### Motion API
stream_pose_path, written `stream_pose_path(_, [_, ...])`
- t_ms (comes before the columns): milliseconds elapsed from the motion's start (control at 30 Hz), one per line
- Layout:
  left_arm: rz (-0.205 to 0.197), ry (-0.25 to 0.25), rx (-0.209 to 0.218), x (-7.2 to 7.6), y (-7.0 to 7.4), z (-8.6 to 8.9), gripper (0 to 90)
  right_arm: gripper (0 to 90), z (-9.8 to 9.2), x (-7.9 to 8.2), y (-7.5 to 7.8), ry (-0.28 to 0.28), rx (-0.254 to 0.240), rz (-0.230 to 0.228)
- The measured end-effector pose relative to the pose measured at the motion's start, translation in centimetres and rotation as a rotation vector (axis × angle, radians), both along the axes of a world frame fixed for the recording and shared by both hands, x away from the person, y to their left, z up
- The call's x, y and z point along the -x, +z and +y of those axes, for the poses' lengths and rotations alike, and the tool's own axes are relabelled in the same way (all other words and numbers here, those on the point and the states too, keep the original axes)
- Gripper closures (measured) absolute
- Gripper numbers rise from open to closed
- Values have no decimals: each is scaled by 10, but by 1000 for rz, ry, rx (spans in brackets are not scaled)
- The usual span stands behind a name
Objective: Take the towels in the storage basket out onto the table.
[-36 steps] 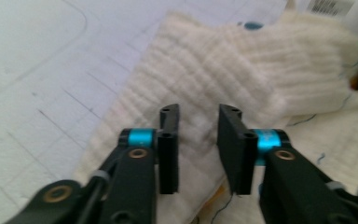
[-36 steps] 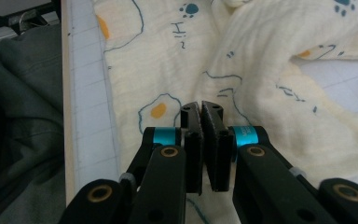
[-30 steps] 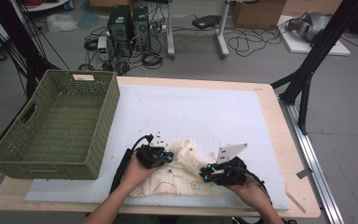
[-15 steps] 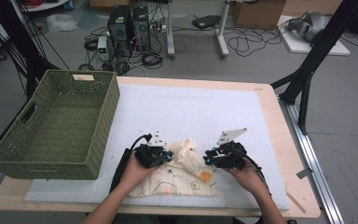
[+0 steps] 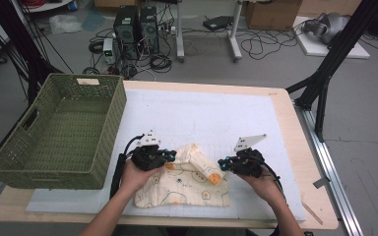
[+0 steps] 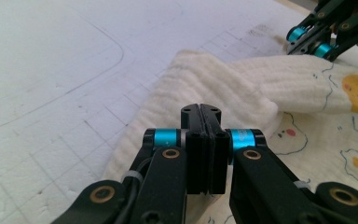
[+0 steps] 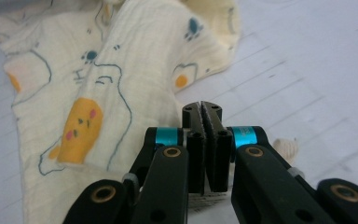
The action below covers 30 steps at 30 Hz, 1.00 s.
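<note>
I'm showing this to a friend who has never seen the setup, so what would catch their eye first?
Probably the cream cloth printed with cartoon animals, lying half folded at the near edge of the white mat. The two black grippers flank it, left gripper and right gripper, each with its fingers closed. Next comes the big green woven basket at the table's left.

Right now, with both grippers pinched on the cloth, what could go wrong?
The left gripper and right gripper each seem to pinch only a thin edge of the cloth, so it may slip out. The folded flap could flop open. The basket stands close on the left; a swing might bump it.
</note>
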<state>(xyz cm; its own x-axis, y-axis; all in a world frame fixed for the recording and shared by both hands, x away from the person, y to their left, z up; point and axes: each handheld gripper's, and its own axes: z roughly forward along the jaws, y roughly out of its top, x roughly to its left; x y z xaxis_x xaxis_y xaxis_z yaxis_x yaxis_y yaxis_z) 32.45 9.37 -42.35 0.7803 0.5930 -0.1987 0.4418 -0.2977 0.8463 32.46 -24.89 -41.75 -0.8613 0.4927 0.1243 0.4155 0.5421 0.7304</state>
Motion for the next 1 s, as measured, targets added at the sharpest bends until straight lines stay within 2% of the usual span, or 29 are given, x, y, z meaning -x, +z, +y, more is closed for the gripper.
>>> stream_pose_path(233, [3,8,0,-1,-1,2,870,888,-13,-5,22,-61,-19,-80])
stream_pose_path(267, [7,3,-1,-1,-2,1,844,888,-13,-6,25,-68,-15,-92])
stream_pose_path(333, [37,-15,-3,-2,-5,-4,726,887,-13,-8,27,-67,-7,-93])
stream_pose_path(433, [28,-49,-56,-1,-8,-14,623,888,-11,-10,28,-70,8,-96])
stream_pose_path(567, [16,-74,-113,-1,-12,-27,578,888,-10,-14,24,-69,25,-76])
stream_pose_path(600, [12,-72,-127,0,-14,-29,583,888,-8,-14,23,-64,33,-76])
stream_pose_path(633, [4,-82,-164,-1,-16,-32,616,888,-7,-14,22,-61,40,-73])
stream_pose_path(700, [-16,-84,-226,-1,-20,-37,776,888,-4,-15,20,-48,47,-73])
stream_pose_path(767, [-34,-75,-221,-1,-19,-37,888,888,-1,-16,19,-44,62,-68])
stream_pose_path(833, [-59,-52,-197,-1,-15,-34,892,888,0,-18,19,-44,66,-75])
stream_pose_path(900, [-70,-17,-153,-3,-10,-27,895,889,-1,-21,22,-49,78,-90])
stream_pose_path(967, [-81,23,-137,-6,-5,-20,897,890,-3,-25,30,-71,84,-109])
stream_pose_path(1000, [-91,52,-112,-8,-2,-16,897,891,-4,-27,35,-81,87,-126])
